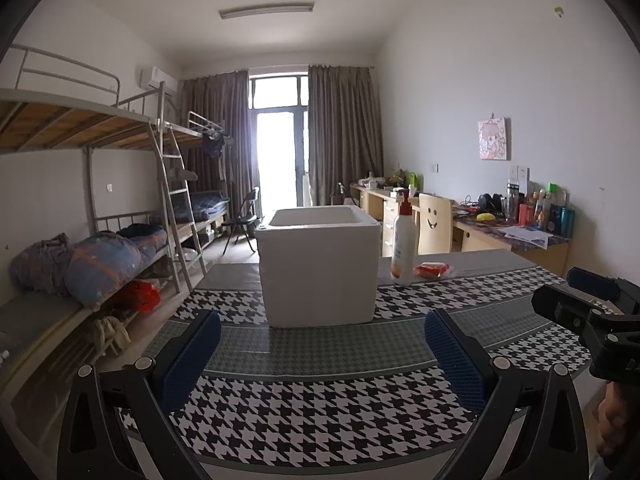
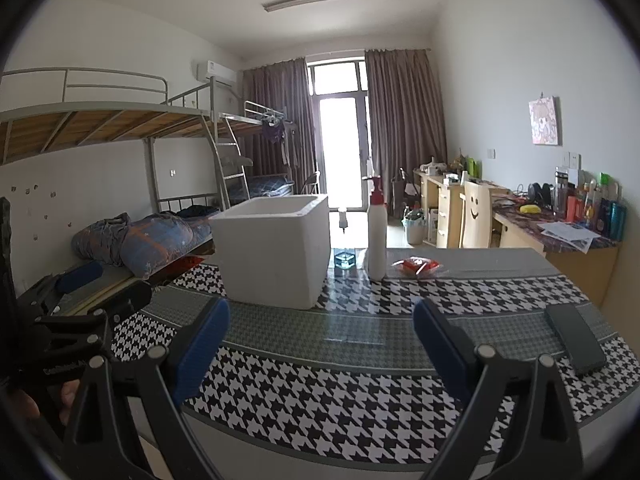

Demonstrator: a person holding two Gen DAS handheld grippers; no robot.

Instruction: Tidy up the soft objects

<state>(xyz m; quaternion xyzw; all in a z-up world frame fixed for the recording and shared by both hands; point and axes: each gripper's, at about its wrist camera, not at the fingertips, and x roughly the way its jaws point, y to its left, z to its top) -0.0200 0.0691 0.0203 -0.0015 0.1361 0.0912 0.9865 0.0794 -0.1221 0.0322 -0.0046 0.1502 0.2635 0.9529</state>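
A white foam box [image 1: 318, 264] [image 2: 272, 248] stands open-topped on the houndstooth tablecloth [image 1: 320, 420] [image 2: 340, 400]. To its right lies a soft red packet in clear wrap [image 1: 432, 270] [image 2: 418, 266], just past a white pump bottle [image 1: 402, 240] [image 2: 377, 236]. My left gripper [image 1: 320, 344] is open above the near cloth, in front of the box, holding nothing. My right gripper [image 2: 320, 336] is open too, with nothing between its blue pads. Each shows in the other's view: right gripper [image 1: 568, 294], left gripper [image 2: 104, 286].
A flat black device [image 2: 576, 336] lies on the cloth at the right. A small glass jar [image 2: 345, 260] sits between box and bottle. Bunk beds [image 1: 100, 240] line the left wall; desks with a smiley-face chair [image 1: 434, 222] line the right. A hand [image 1: 616, 420] shows at the lower right.
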